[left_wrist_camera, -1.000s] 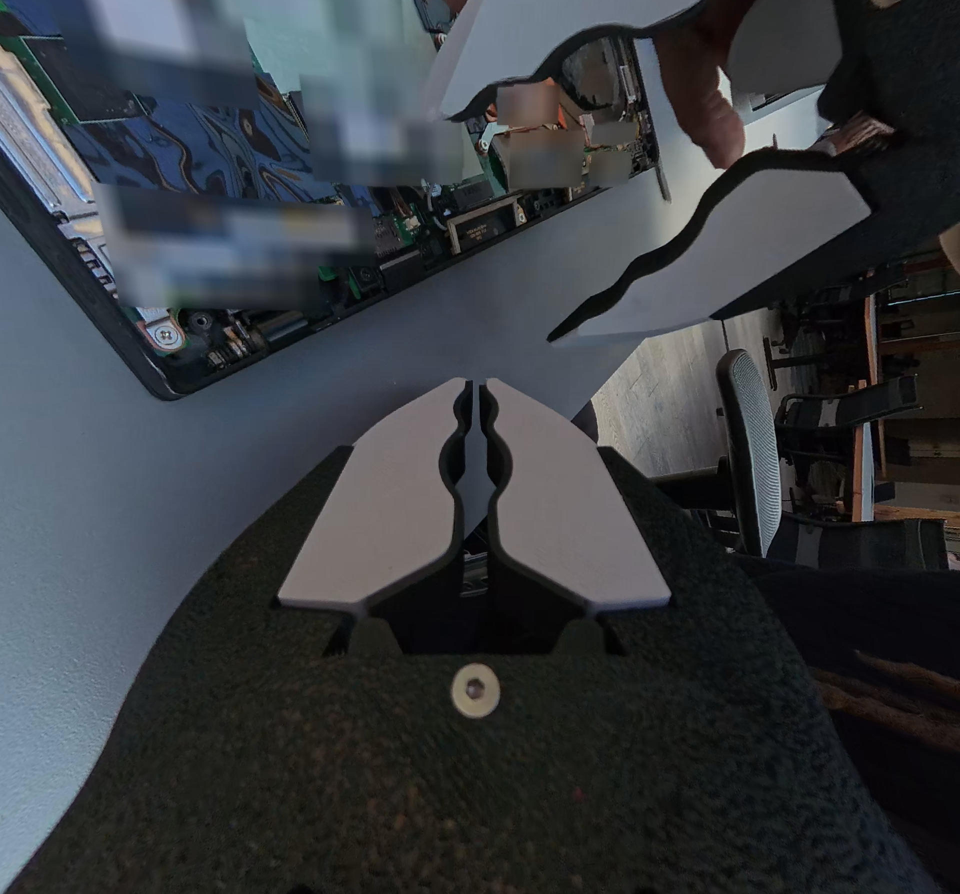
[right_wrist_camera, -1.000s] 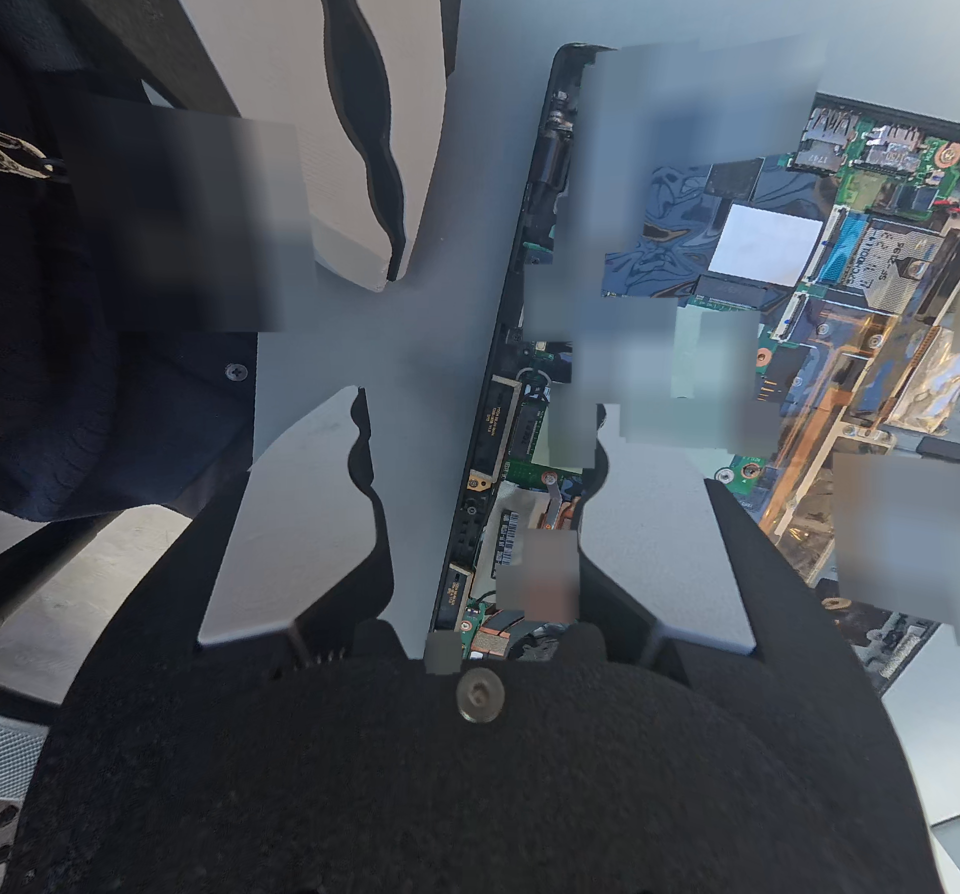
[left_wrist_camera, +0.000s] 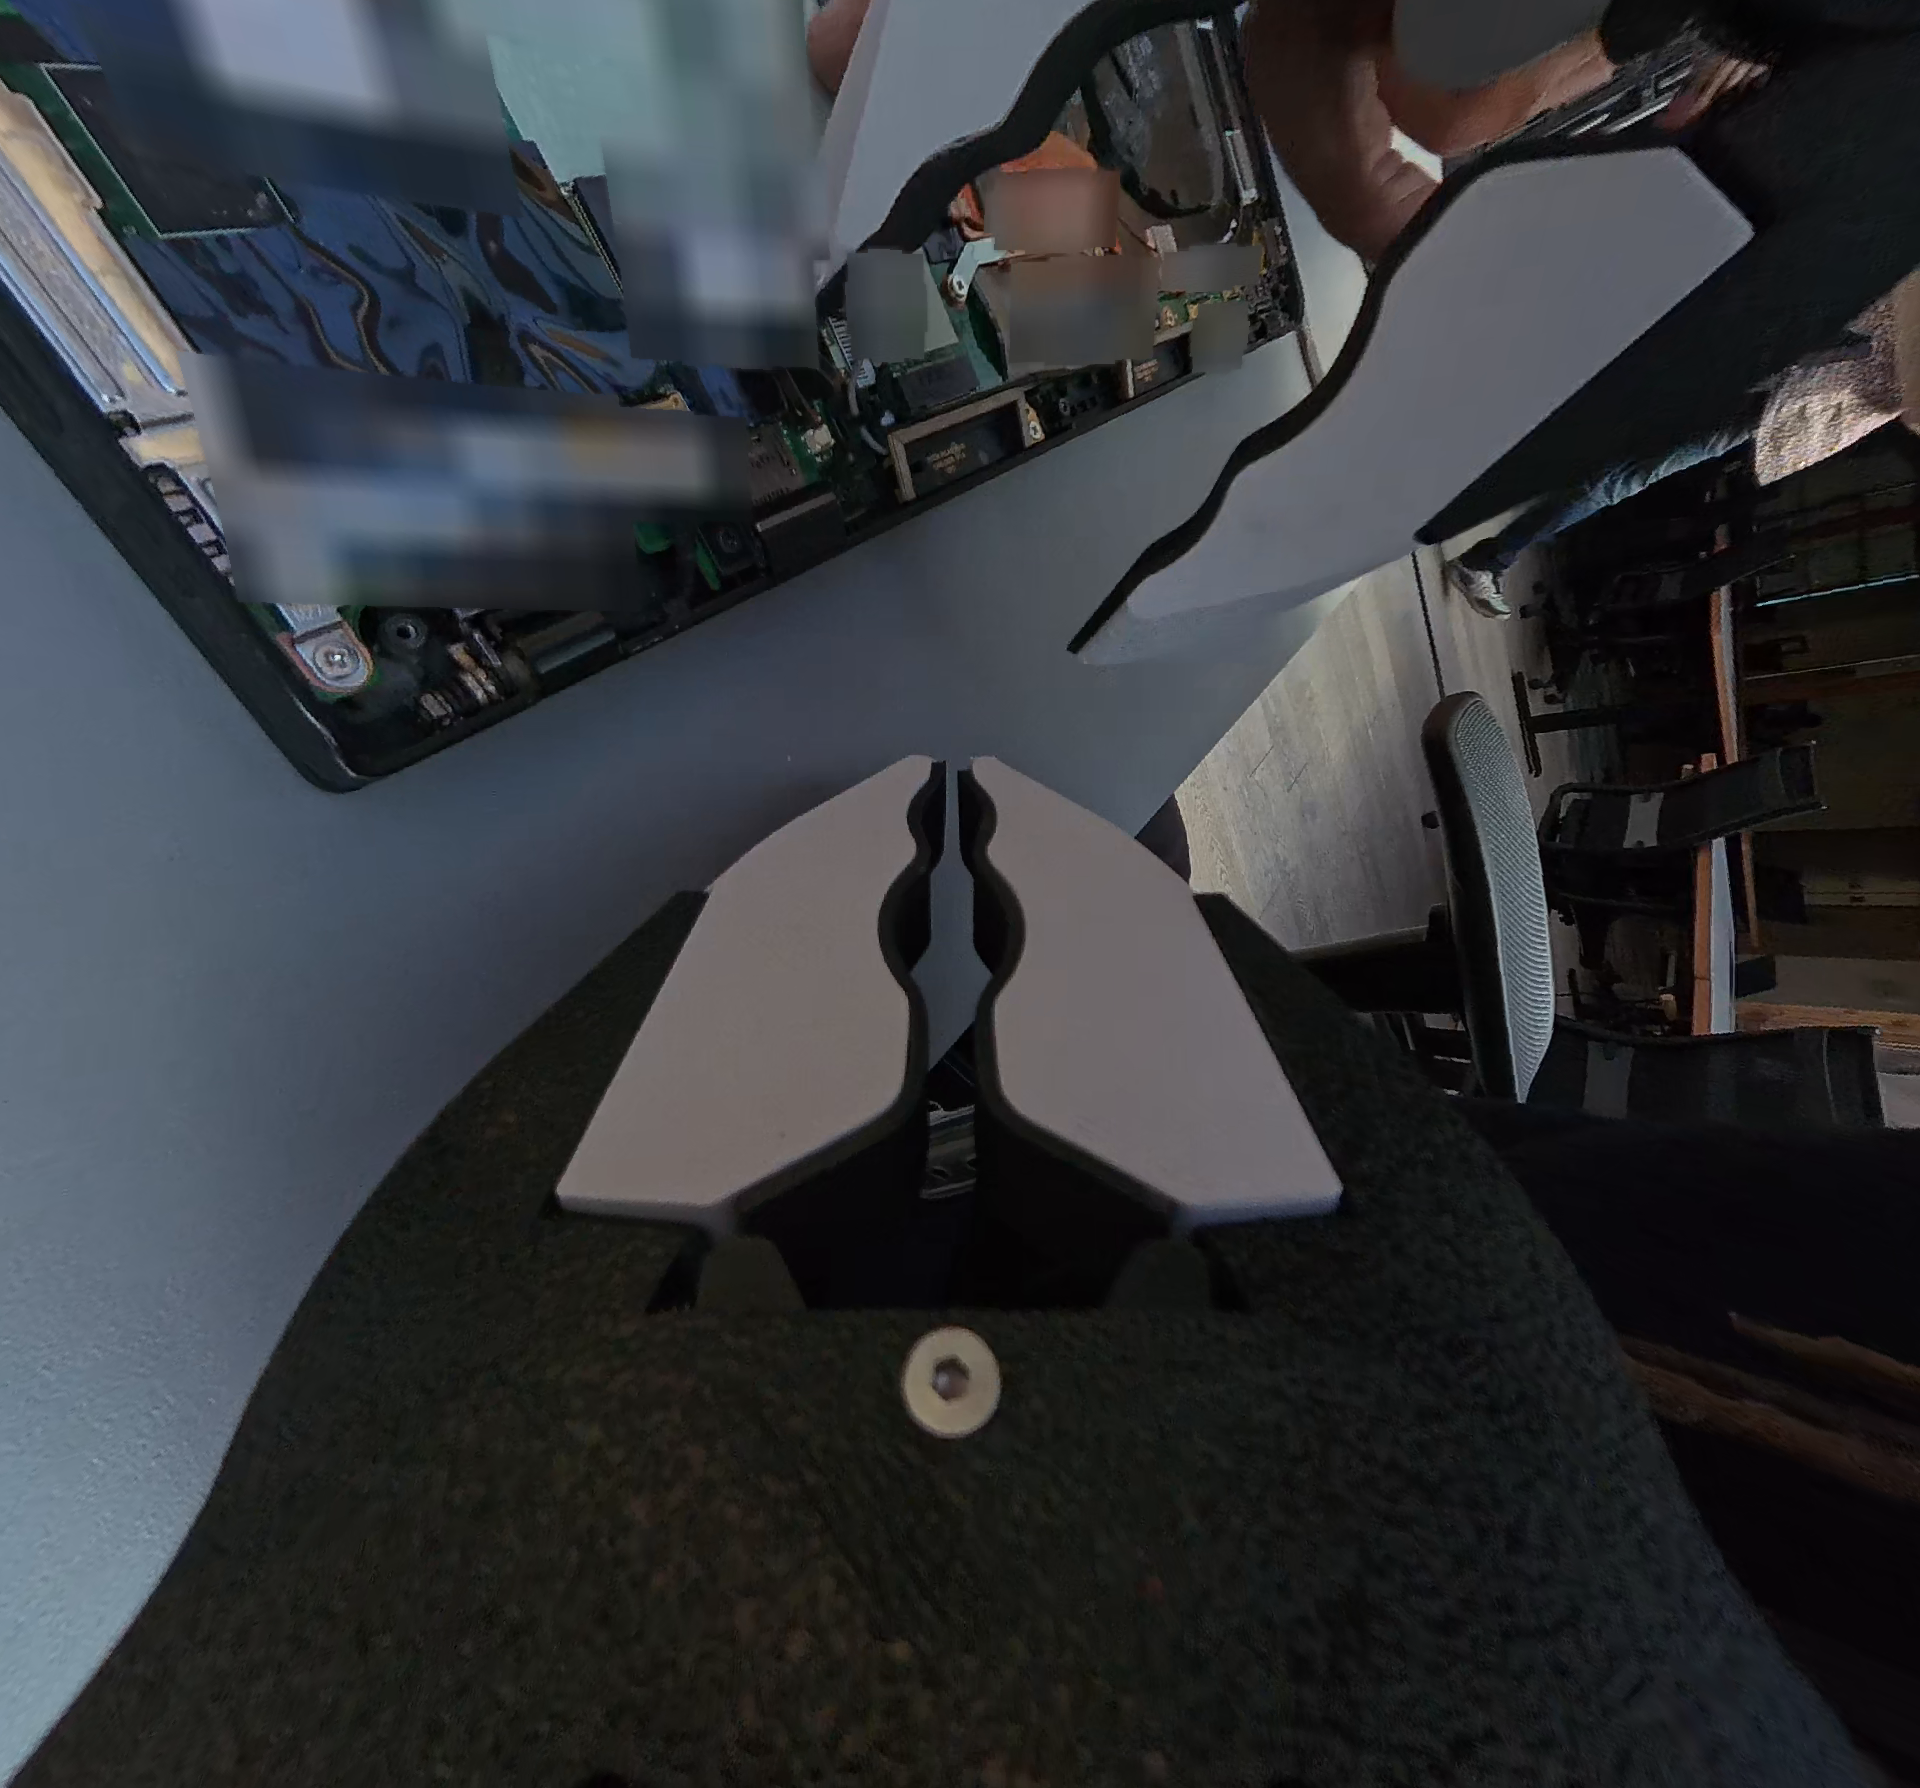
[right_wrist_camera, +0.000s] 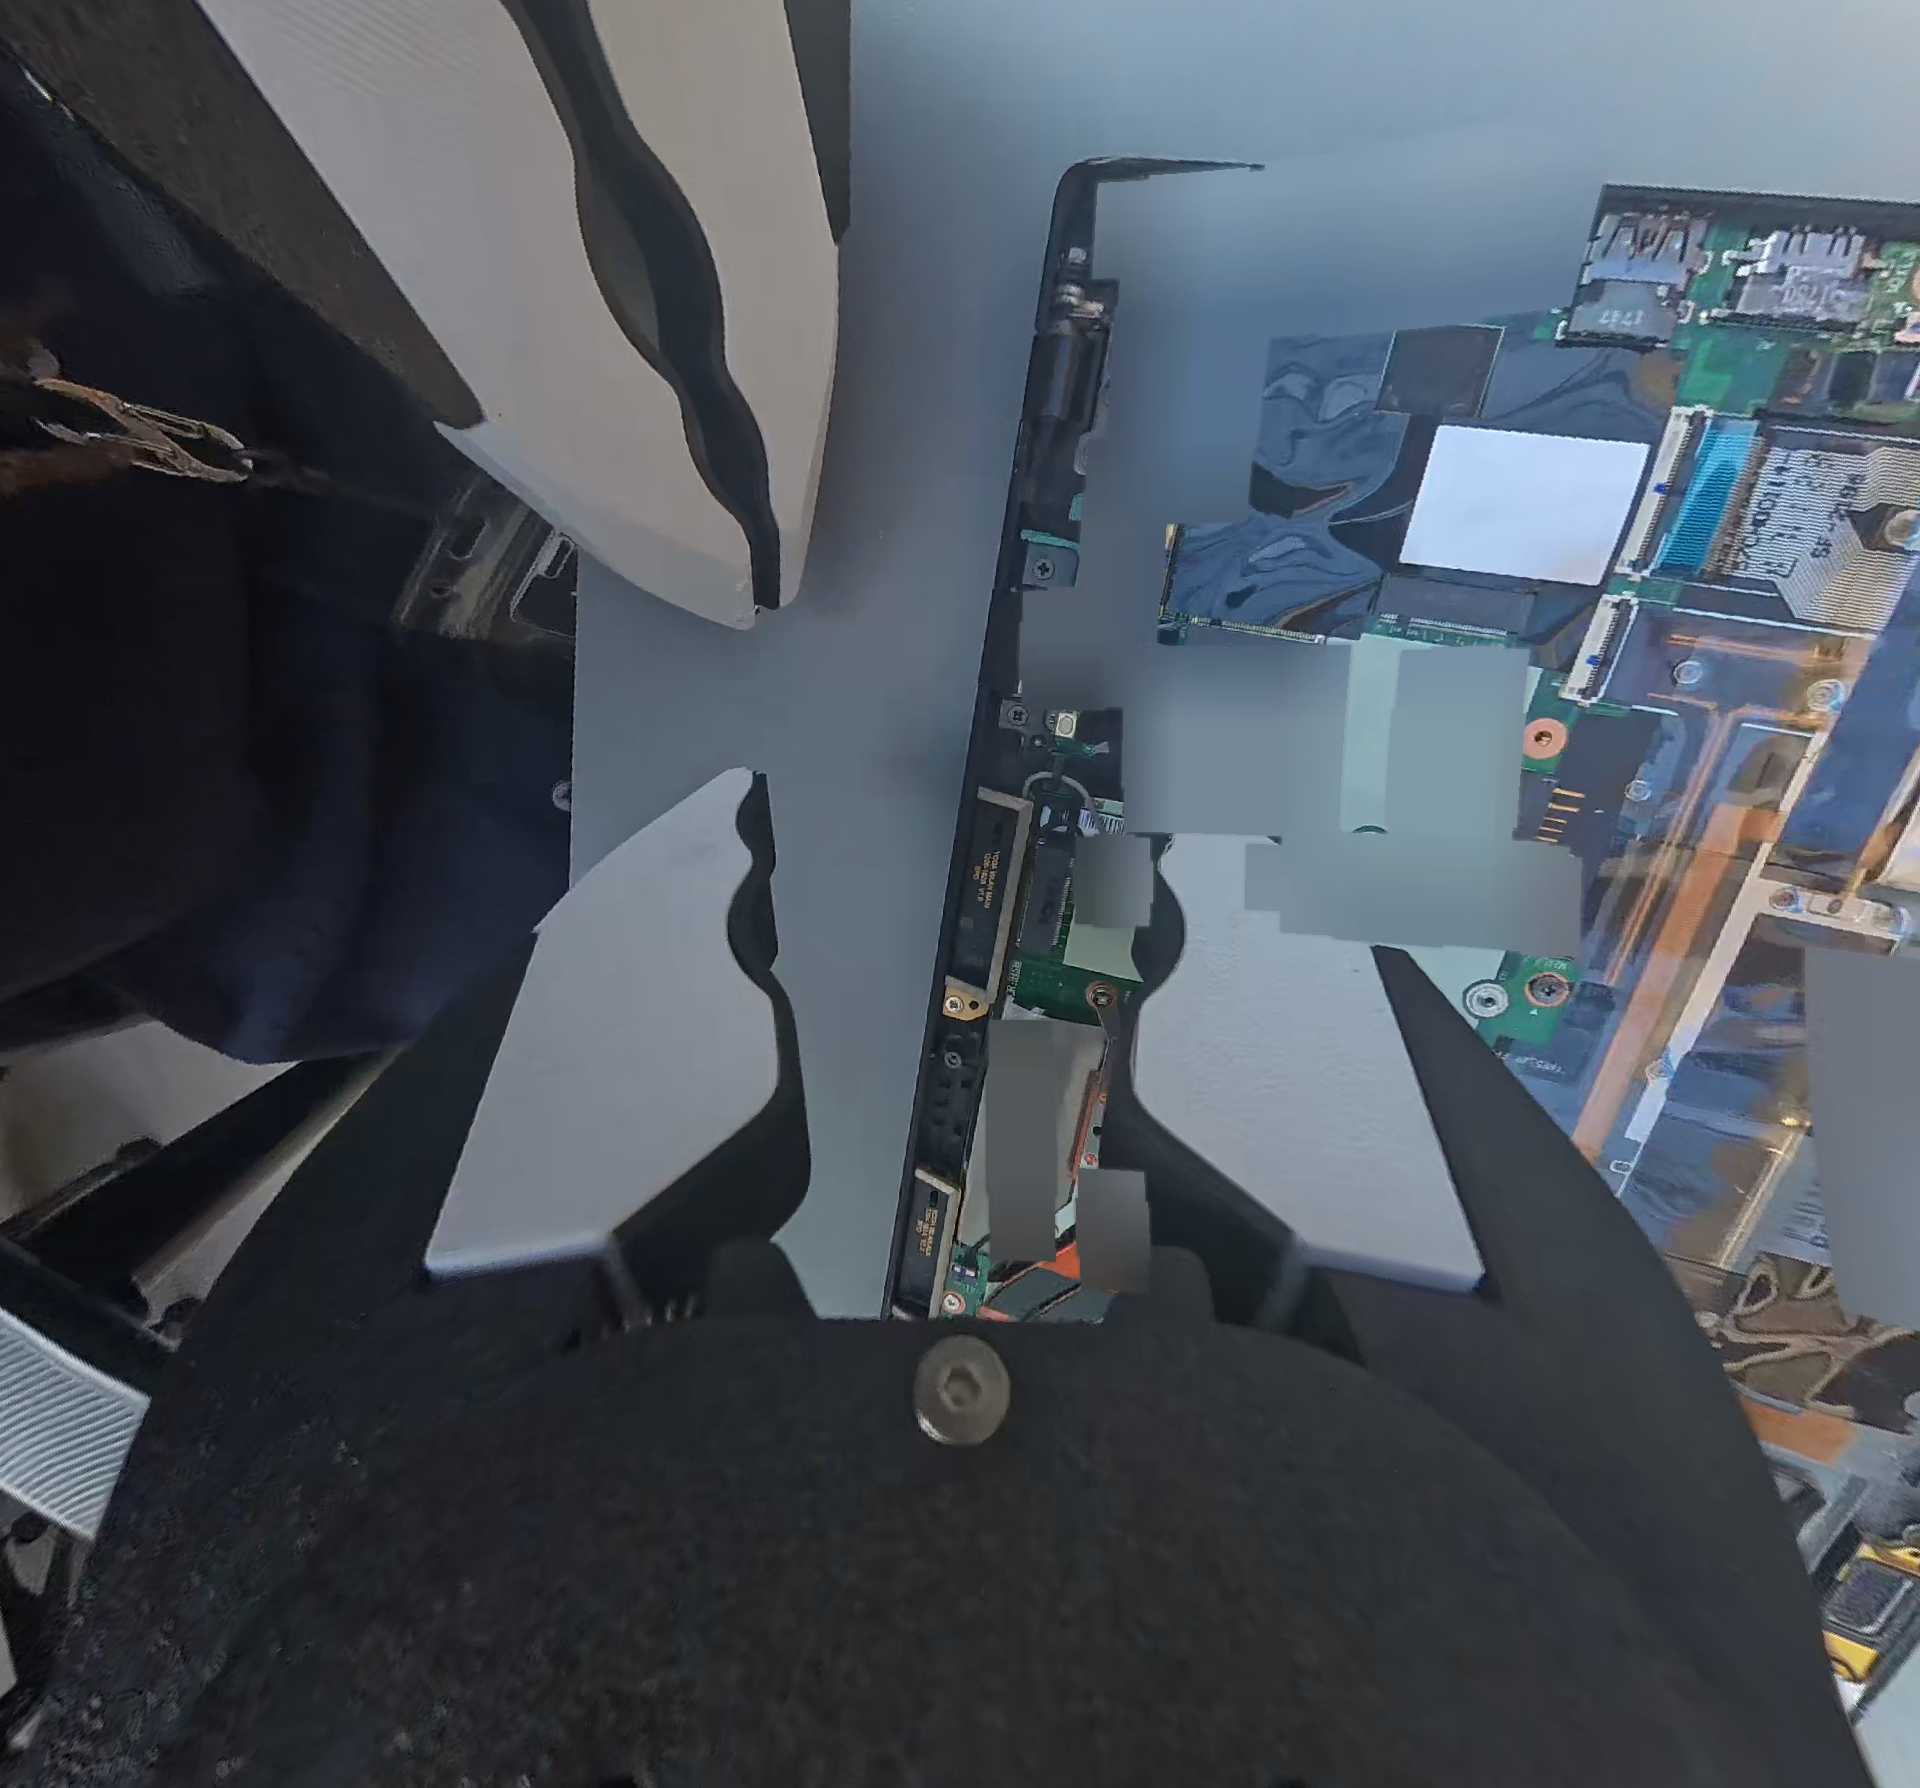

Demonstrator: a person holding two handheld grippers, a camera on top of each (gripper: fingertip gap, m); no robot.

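A pale grey table (left_wrist_camera: pixel 260 1063) fills most of both wrist views, and on it lies an opened laptop (right_wrist_camera: pixel 997 699), its black case (left_wrist_camera: pixel 156 554) uncovered so that the green and blue circuit board (right_wrist_camera: pixel 1621 658) shows with its connectors, screws and copper-coloured strips. Several blurred patches lie over parts of the board. Past the table edge in the left wrist view stands a mesh-backed office chair (left_wrist_camera: pixel 1496 897) on a wooden floor (left_wrist_camera: pixel 1309 803), with more furniture behind it, too small to tell apart.

The right gripper (right_wrist_camera: pixel 961 803) hangs over the near long edge of the laptop with its jaws wide apart and nothing between them: one grey finger is over the bare table just outside the case rim, the other over the board inside it. Whether either finger touches the surface I cannot tell. The same gripper shows from the side in the left wrist view (left_wrist_camera: pixel 977 429), with a person's fingers (left_wrist_camera: pixel 1340 128) behind it.

The left gripper (left_wrist_camera: pixel 951 767) is well clear of the laptop, near the corner of the case, over bare table. Its jaws are brought together with only a thin slit between the grey pads, and they hold nothing. In the right wrist view it appears at upper left (right_wrist_camera: pixel 764 595), tips pointing toward the table
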